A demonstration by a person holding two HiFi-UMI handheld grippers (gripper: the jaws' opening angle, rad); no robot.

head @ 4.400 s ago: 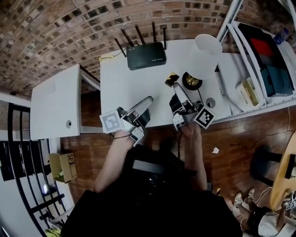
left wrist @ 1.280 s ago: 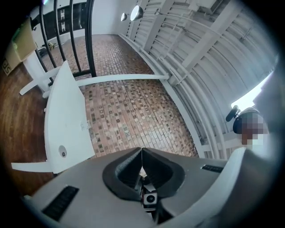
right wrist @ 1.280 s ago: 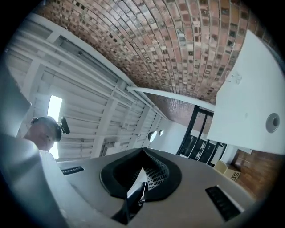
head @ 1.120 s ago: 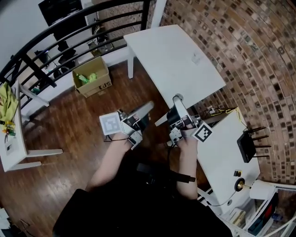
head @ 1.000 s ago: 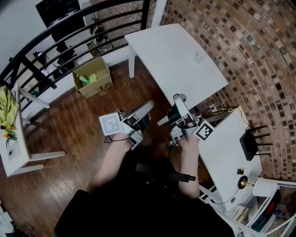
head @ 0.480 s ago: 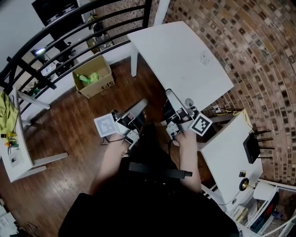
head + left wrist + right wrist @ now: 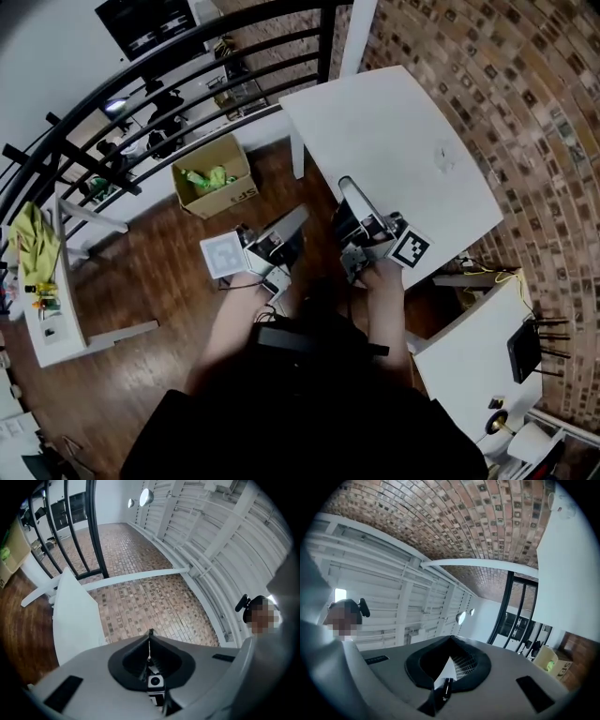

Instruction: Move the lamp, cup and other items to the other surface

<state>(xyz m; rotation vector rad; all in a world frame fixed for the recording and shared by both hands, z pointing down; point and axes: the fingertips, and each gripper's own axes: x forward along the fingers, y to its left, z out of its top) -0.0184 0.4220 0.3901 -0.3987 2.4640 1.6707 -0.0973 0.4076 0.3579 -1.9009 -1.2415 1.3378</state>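
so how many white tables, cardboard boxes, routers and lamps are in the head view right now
white tables: 3
cardboard box: 1
router: 1
lamp: 1
total: 6

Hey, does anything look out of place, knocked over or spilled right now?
Nothing stands out. The white table ahead holds one small clear item, the router and lamp sit on the other table, and the cardboard box stands open on the floor.
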